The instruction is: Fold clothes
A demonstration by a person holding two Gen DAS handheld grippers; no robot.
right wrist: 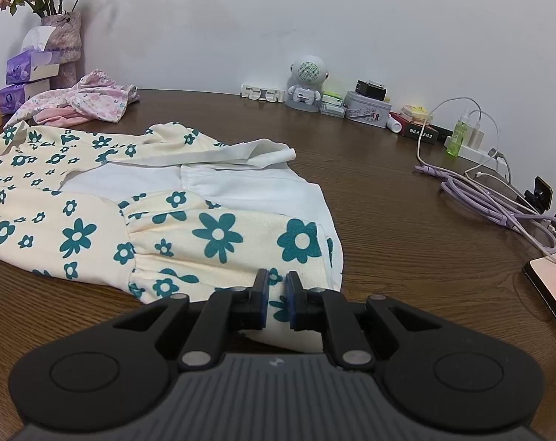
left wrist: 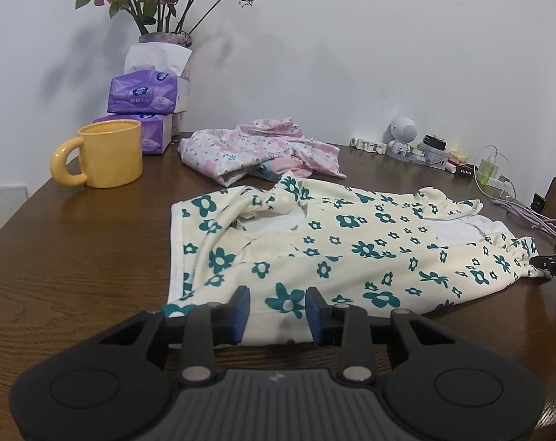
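The left tool (left wrist: pixel 277 310) had pinched the near hem of the cream garment with teal flowers (left wrist: pixel 351 253), cloth bunched between its half-closed pads. The right tool (right wrist: pixel 277 296) gripped the same garment's frilled edge (right wrist: pixel 219 242) with its pads nearly together. Ahead of both tools the garment lay spread on the brown surface (left wrist: pixel 75 264), partly folded — its white lining showed. The step looked like a lengthwise fold; next, both tools should probably lift together and carry the near edge forward. Beyond lay a pink floral garment (left wrist: pixel 256 150), seemingly unfolded.
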